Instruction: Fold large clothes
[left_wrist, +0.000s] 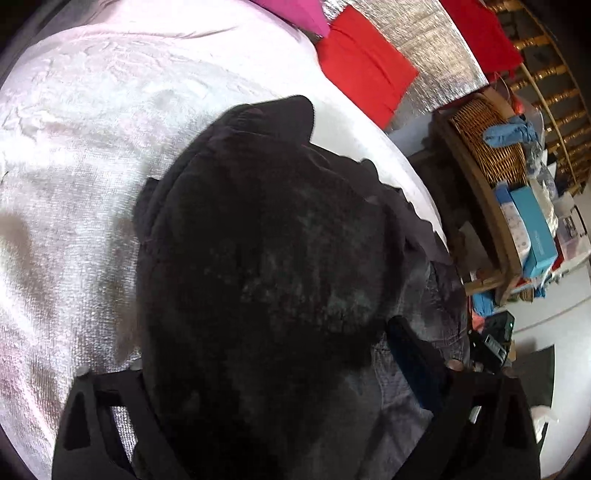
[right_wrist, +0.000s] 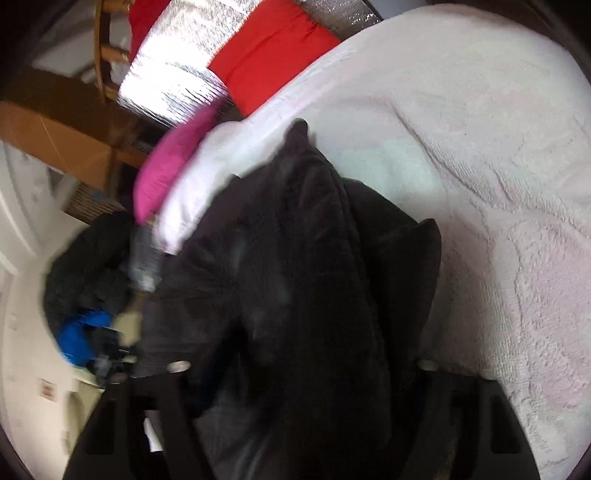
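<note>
We see the dark garment (left_wrist: 258, 258) bunched on the white blanket (left_wrist: 74, 166), not yet folded flat; both the left gripper (left_wrist: 280, 369) and the right gripper (right_wrist: 303, 369) have it between their fingers, but a real pinch we cannot tell.

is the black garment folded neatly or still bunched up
Bunched up. The black garment lies in a rumpled heap on the white blanket, with uneven layers and a corner sticking up; no flat, squared fold shows.

Both cameras sit just behind their own claw and look forward and steeply down, very near to the dark garment (left_wrist: 258, 258) on the bed (left_wrist: 74, 166). The left wrist view faces toward the wicker basket (left_wrist: 491, 144) at its right edge, while the right wrist view faces toward a cardboard box (right_wrist: 55, 144) at its left. They share the garment, the white bed cover, the red cushion (right_wrist: 273, 48) and the pink cushion (right_wrist: 170, 166).
</note>
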